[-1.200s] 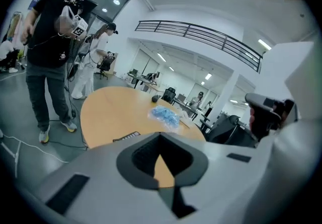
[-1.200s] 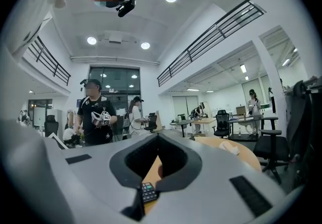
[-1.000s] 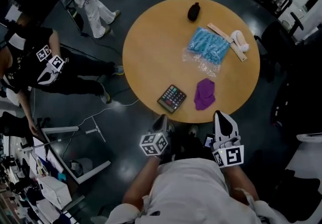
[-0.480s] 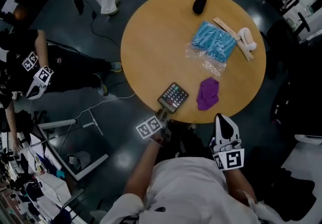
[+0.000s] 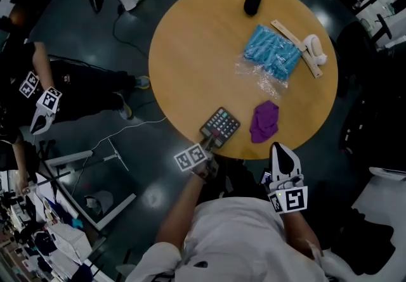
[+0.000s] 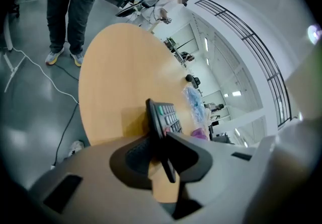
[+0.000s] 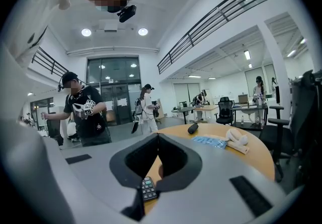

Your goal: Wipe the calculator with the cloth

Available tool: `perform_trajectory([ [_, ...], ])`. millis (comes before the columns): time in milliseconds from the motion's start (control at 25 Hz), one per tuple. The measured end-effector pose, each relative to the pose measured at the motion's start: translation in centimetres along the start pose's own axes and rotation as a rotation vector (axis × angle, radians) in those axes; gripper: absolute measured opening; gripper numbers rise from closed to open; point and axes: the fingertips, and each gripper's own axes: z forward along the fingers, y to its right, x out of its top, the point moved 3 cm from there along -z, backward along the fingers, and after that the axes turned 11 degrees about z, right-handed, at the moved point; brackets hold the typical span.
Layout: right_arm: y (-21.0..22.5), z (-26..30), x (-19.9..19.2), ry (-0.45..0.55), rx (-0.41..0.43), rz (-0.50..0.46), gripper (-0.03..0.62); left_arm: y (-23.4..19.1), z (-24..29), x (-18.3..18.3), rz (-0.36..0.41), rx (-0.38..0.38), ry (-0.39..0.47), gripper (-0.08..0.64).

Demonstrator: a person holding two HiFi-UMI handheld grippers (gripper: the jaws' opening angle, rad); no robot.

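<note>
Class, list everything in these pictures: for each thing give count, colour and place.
table: one, light wood, round, centre.
calculator: one, dark, coloured keys, table's near edge.
cloth: one, purple, right of calculator, apart.
packet: one, blue in clear wrap, table's far right.
black object: one, table's far edge.
wooden strip: one, pale, beside packet.
bystanders: several, on dark floor around.
left gripper: one, grey, jaws just been closing, calculator's near edge between them.
right gripper: one, grey, shut, empty, by table's near edge.

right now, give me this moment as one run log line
left gripper: jaws just closing, clamped on calculator near edge | right gripper: shut, empty | cloth: on table beside calculator, untouched | wipe: not started
</note>
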Motion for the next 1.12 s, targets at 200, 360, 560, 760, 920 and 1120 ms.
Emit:
perform_trajectory([
  [200, 0.2, 1.3, 0.0, -0.003, -0.016, 0.001, 0.017, 0.7, -0.5, 1.2, 0.029, -0.036, 0.019, 0.052],
  [360, 1.2, 1.8, -0.6, -0.009, -0.048, 0.011, 0.016, 1.4, -1.6, 1.6, 0.096, -0.056, -0.003, 0.051],
  [560, 4.6, 2.5, -4.0, -0.092, -0.133, 0.006, 0.017, 2.0, -4.0, 3.3, 0.148, -0.040, 0.031, 0.051],
  [760, 8.6, 4.3, -9.7, -0.288, -0.231, 0.065, 0.029, 4.2, -6.3, 5.3, 0.132, -0.047, 0.094, 0.051],
  [920, 11.3, 7.6, -15.2, -0.508, -0.245, 0.115, 0.189, 5.6, -7.2, 7.2, 0.157, -0.047, 0.126, 0.051],
  [1120, 13.5, 10.0, -21.0, -0.727, -0.302, 0.022, 0.230, 6.9, -7.7, 8.3, 0.191, -0.052, 0.137, 0.051],
])
